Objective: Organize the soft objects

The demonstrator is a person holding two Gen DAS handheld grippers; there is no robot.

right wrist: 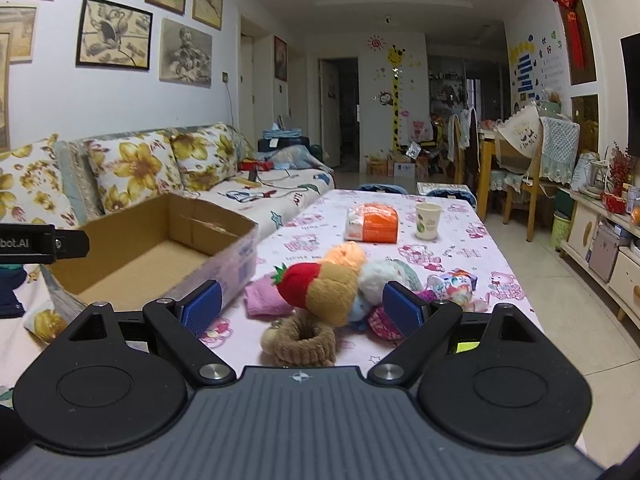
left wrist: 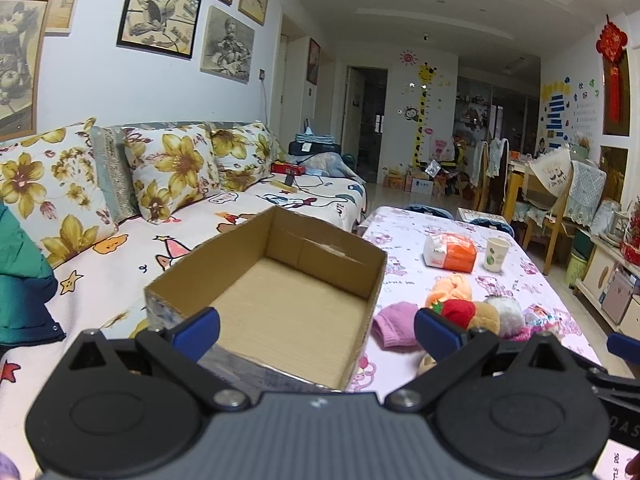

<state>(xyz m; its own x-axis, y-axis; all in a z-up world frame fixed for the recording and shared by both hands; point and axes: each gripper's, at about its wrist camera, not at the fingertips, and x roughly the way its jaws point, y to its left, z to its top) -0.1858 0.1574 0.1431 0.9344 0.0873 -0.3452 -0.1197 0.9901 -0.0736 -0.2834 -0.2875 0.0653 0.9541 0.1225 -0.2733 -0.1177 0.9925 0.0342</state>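
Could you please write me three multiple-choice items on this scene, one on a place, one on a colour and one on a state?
1. Where is the cardboard box relative to the pile of soft toys, in the right wrist view?
A. To its left
B. To its right
C. On top of it

2. What colour is the strawberry-shaped plush?
A. Blue
B. Red
C. Black

3. What state is the right gripper in?
A. Shut on a toy
B. Shut on nothing
C. Open, holding nothing

Answers:
1. A: the box sits at the table's sofa-side edge, left of the toys.
2. B: its body is red with a green leafy top.
3. C: its jaws stand wide apart, with the toys lying on the table beyond them; the left gripper is open likewise, facing the empty box.
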